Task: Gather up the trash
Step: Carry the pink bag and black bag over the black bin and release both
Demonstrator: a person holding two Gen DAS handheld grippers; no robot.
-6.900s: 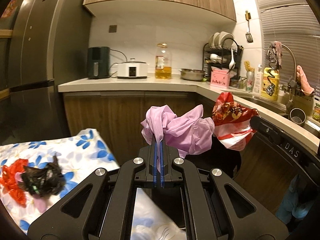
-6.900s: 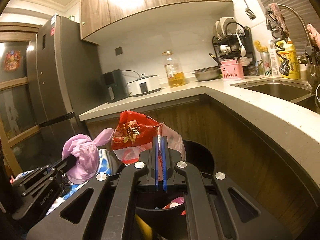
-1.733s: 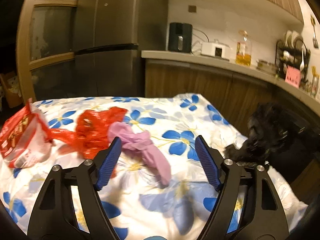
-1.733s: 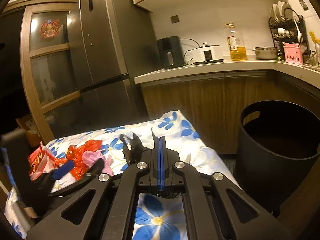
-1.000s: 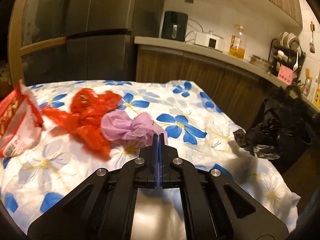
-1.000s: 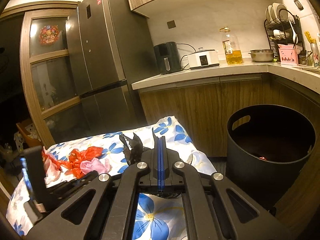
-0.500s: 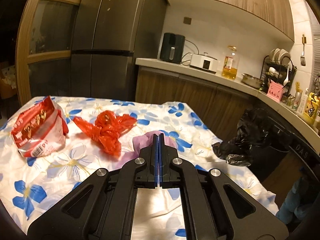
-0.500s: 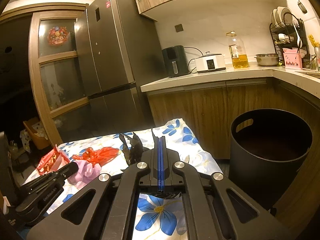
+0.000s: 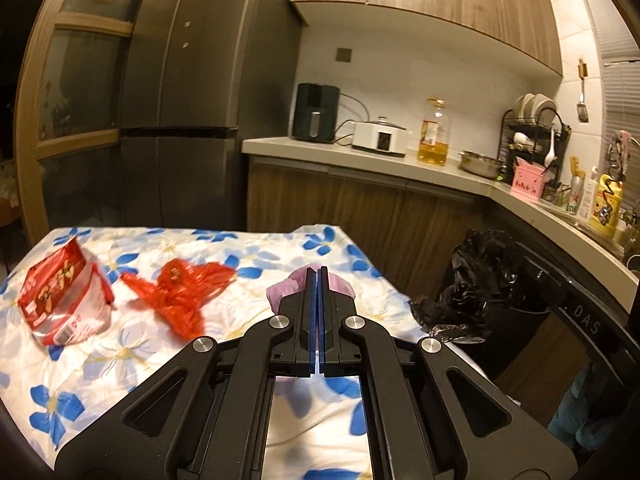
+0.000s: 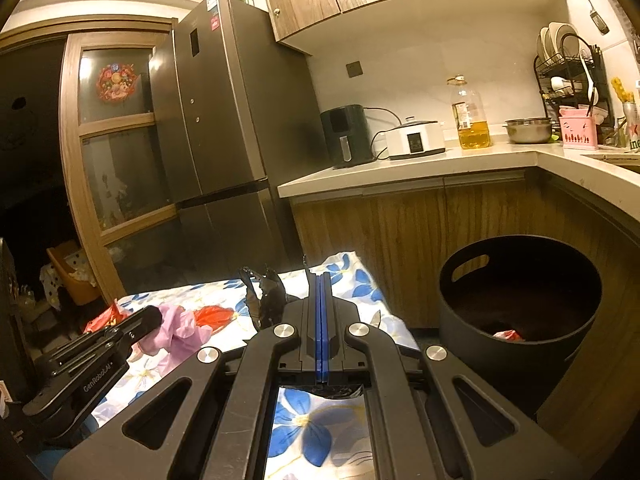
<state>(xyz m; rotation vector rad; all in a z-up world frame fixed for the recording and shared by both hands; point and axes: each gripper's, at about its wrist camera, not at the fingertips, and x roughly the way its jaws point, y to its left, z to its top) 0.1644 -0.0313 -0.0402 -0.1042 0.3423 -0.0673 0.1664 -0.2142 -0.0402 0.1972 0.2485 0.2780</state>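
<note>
While our left gripper (image 9: 317, 276) keeps its jaws pressed fully together, a crumpled pink plastic bag (image 9: 282, 290) is pinched between them and bulges out on both sides of the blue pads; the right wrist view shows the same bag (image 10: 176, 330) hanging from the gripper's tip above the flowered cloth (image 9: 248, 248). Our right gripper (image 10: 319, 280) is likewise closed tight, with a black plastic bag (image 10: 266, 296) clamped in its jaws; in the left wrist view this bag (image 9: 476, 284) hangs as a dark crumpled mass at the right, in front of the dark bin.

Beyond the jaws, two pieces of trash lie on the cloth: a crumpled red plastic bag (image 9: 180, 292) to the left of the pink one, and a red-and-white snack packet (image 9: 64, 292) farther left, near the cloth's edge. The black round bin (image 10: 520, 304) stands on the floor just beside the cloth's right end, below the counter (image 10: 440, 164); a scrap of red-and-white trash (image 10: 508, 335) lies inside it. A tall grey refrigerator (image 9: 192, 100) stands behind the cloth.
</note>
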